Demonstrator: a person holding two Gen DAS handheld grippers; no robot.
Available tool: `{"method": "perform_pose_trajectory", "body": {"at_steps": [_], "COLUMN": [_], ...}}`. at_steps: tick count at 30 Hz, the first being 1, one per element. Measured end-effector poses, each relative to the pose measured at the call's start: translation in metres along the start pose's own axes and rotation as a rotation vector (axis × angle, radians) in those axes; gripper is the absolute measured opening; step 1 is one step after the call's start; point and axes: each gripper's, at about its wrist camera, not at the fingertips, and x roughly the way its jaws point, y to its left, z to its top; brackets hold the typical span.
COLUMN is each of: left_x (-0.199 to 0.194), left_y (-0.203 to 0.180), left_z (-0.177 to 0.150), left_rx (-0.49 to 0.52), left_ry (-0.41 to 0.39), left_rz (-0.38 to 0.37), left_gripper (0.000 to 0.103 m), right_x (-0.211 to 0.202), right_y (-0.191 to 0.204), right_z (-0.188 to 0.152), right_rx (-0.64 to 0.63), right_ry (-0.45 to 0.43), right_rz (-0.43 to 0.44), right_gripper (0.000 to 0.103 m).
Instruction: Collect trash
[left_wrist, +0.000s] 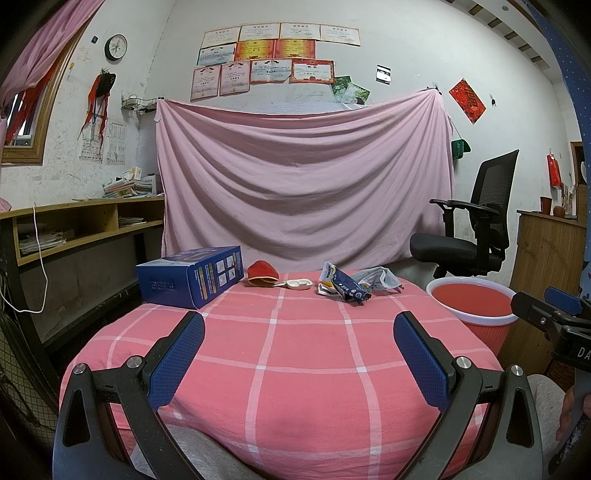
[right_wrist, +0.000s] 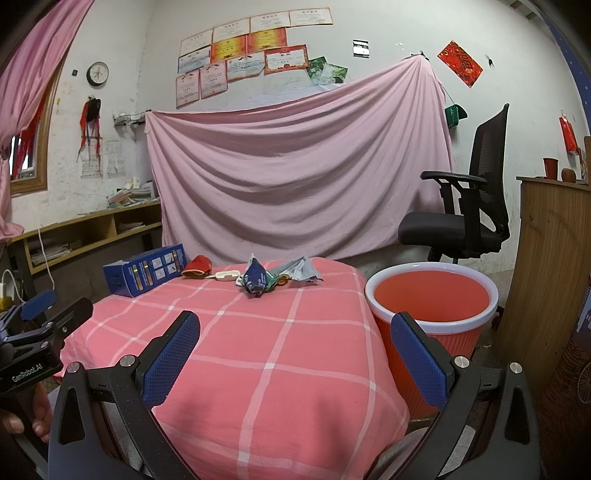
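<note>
Opening step, by the look of it: nothing grasped yet. Desk (left_wrist: 295, 350) under pink checked cloth, bin (right_wrist: 432, 295) just beside its right edge, apparently empty. Blue box (left_wrist: 190, 277) at far left; red pouch (left_wrist: 261, 273) and white case (left_wrist: 299, 284) mid-back. Trash: crumpled wrappers (left_wrist: 343, 286) and grey mask (left_wrist: 380, 278), touching, at far right of desk, near bin. Left gripper (left_wrist: 299, 358) and right gripper (right_wrist: 295, 356): jaws wide apart, holding nothing, well short of trash. Next, probably: reach forward, close on wrappers, carry to bin.

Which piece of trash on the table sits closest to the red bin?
The grey crumpled wrapper, at the table's far right edge beside the red bin. The blue wrapper lies further left.
</note>
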Motion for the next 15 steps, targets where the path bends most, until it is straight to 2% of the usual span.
{"method": "perform_pose_trajectory", "body": {"at_steps": [15], "left_x": [-0.004], "left_y": [-0.008], "left_z": [0.005], "left_rx": [-0.001], "left_ry": [-0.008], "left_rz": [-0.006], "left_gripper": [0.1], "right_x": [0.0], "right_y": [0.002], "right_z": [0.001], "right_rx": [-0.013], "right_ry": [-0.011], "right_rz": [0.001], "right_gripper": [0.103]}}
